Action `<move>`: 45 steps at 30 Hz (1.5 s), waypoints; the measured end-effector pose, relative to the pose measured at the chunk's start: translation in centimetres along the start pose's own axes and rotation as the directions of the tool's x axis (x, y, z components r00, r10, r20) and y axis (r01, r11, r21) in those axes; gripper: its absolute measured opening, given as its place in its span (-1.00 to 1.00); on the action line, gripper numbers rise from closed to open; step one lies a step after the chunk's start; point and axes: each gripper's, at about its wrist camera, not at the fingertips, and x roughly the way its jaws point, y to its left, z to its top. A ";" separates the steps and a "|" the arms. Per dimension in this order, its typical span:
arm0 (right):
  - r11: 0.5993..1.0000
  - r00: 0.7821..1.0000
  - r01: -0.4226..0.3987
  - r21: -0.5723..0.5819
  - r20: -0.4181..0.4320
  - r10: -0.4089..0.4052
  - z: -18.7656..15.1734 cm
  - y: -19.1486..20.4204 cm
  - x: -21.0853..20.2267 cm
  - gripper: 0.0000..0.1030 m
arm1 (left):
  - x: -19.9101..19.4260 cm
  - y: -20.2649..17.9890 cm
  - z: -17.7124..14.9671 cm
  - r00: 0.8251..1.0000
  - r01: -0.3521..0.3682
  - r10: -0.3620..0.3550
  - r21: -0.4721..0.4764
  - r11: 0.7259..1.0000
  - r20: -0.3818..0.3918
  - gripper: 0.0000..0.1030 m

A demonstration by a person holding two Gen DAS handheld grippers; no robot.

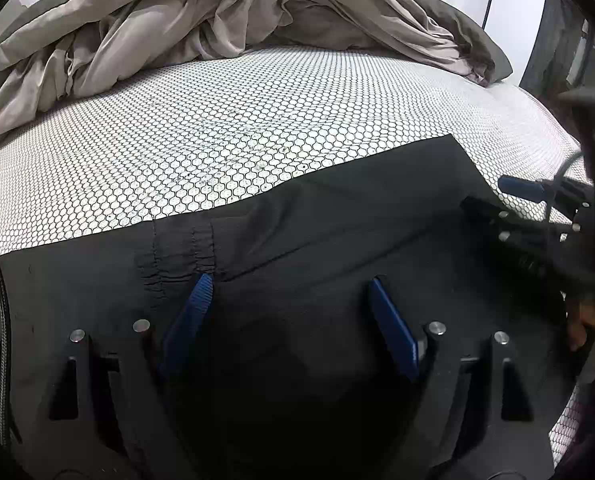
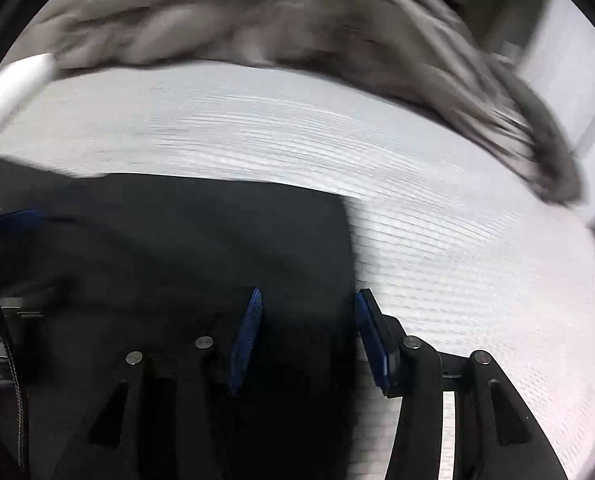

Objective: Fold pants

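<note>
- The bed (image 1: 257,120), with its white cover printed in a dark honeycomb pattern, fills both views; a broad bare stretch lies open between the pants and the blanket, and more bare cover runs off past the pants' right edge in the right wrist view.
- One grey-beige blanket (image 1: 177,20) lies crumpled in a heap along the far side of the bed, its edge hanging toward the right.
- One pair of black pants (image 1: 297,240) lies flat on the near part of the bed; its far edge runs straight across, and its right corner and side edge are clear in the right wrist view (image 2: 217,232).
- The left gripper (image 1: 289,284) hovers over the pants near a stitched seam, jaws wide apart with only flat cloth under the gap; nothing is held.
- The right gripper (image 2: 307,300) straddles the pants' right edge, one blue pad over the cloth and one over the bare cover, jaws about half apart and not pressing on the cloth. That view is blurred.
- Counted: one bed, one blanket, one pair of pants, two grippers.
</note>
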 end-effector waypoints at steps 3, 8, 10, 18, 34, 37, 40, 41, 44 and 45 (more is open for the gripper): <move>0.989 0.997 -0.077 0.125 0.000 0.077 0.0 -2.4 -0.2 0.06 | -0.7 0.3 0.3 1.000 0.012 -0.012 -0.034 0.999 0.001 0.49; 0.993 0.991 -0.112 0.028 0.082 0.110 1.2 0.6 -2.5 0.06 | -3.4 1.6 1.2 0.993 0.091 -0.082 -0.108 0.990 0.089 0.44; 0.986 0.982 -0.168 0.018 0.087 0.165 1.7 1.9 -2.6 0.06 | -2.1 2.1 1.0 0.995 0.095 -0.090 -0.130 0.987 0.049 0.43; 0.992 0.994 -0.112 -0.062 -0.005 0.112 1.8 4.3 -0.1 0.11 | -1.2 2.5 0.3 0.999 0.043 -0.044 -0.117 0.992 -0.006 0.33; 0.972 0.976 -0.216 -0.095 -0.016 0.215 -2.4 4.9 -3.9 0.12 | -5.4 -0.1 -4.0 1.000 -0.010 0.010 -0.022 1.000 -0.015 0.29; 0.991 0.999 -0.042 -0.129 0.010 0.044 -3.4 3.8 -3.8 0.29 | -5.7 1.5 -5.0 0.999 -0.038 0.036 -0.070 0.997 -0.028 0.29; 0.998 1.000 0.011 -0.065 0.009 -0.011 -3.6 1.8 -4.2 0.24 | -7.9 1.9 -5.3 1.000 -0.007 0.009 -0.099 0.995 0.024 0.28; 0.999 1.000 0.004 -0.054 0.018 -0.003 -3.6 1.6 -4.9 0.21 | -9.0 1.6 -5.4 0.998 0.019 -0.013 -0.087 0.996 0.063 0.28; 0.989 0.988 -0.122 -0.087 0.081 0.129 -3.9 2.7 -7.8 0.21 | -10.7 0.5 -5.7 0.988 0.118 -0.112 -0.054 0.991 0.110 0.28; 0.979 0.979 -0.178 -0.102 0.087 0.187 -4.0 3.4 -8.6 0.22 | -10.5 0.0 -6.0 0.987 0.128 -0.124 -0.034 0.991 0.099 0.28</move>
